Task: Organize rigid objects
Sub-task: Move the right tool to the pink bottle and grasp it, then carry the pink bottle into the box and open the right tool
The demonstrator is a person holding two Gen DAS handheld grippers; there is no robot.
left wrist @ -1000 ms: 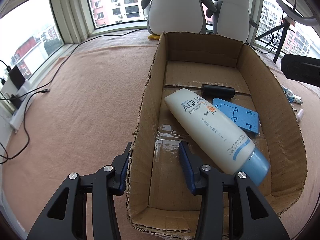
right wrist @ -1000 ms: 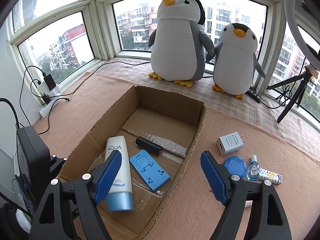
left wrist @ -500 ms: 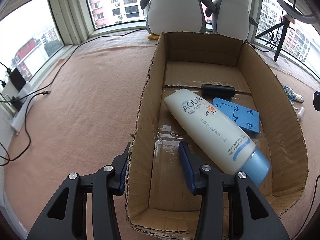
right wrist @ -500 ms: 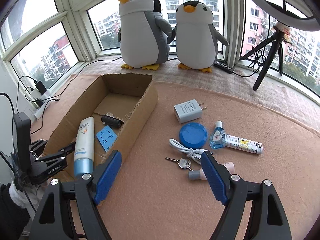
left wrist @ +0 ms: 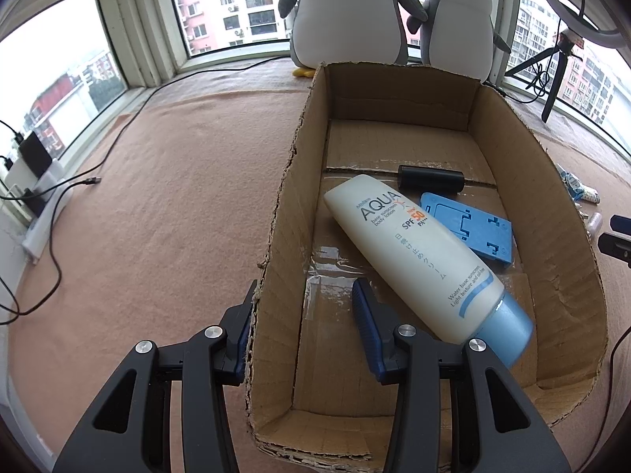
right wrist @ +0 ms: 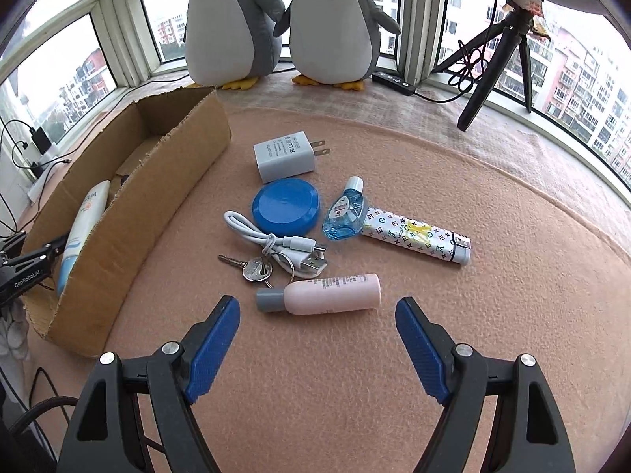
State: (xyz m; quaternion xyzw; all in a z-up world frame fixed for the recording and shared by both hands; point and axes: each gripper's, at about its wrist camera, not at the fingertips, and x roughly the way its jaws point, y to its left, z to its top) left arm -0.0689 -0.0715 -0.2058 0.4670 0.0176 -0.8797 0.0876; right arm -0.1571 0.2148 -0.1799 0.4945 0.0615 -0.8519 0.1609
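Low over carpet, right gripper [right wrist: 317,349] points forward, jaws wide apart, empty, just short of pink bottle [right wrist: 331,293] with grey cap lying on its side. Near bottle: keys [right wrist: 252,266], white cable [right wrist: 276,242], blue round disc [right wrist: 286,207], white charger [right wrist: 284,155], small blue dropper bottle [right wrist: 345,215], patterned tube [right wrist: 418,234]. Left gripper [left wrist: 303,327] straddles left wall of cardboard box [left wrist: 276,213], jaws clamped on wall. Inside box: sunscreen tube [left wrist: 414,252] reading "AQUA", "SPF 50", blue stand [left wrist: 469,226], black cylinder [left wrist: 430,178].
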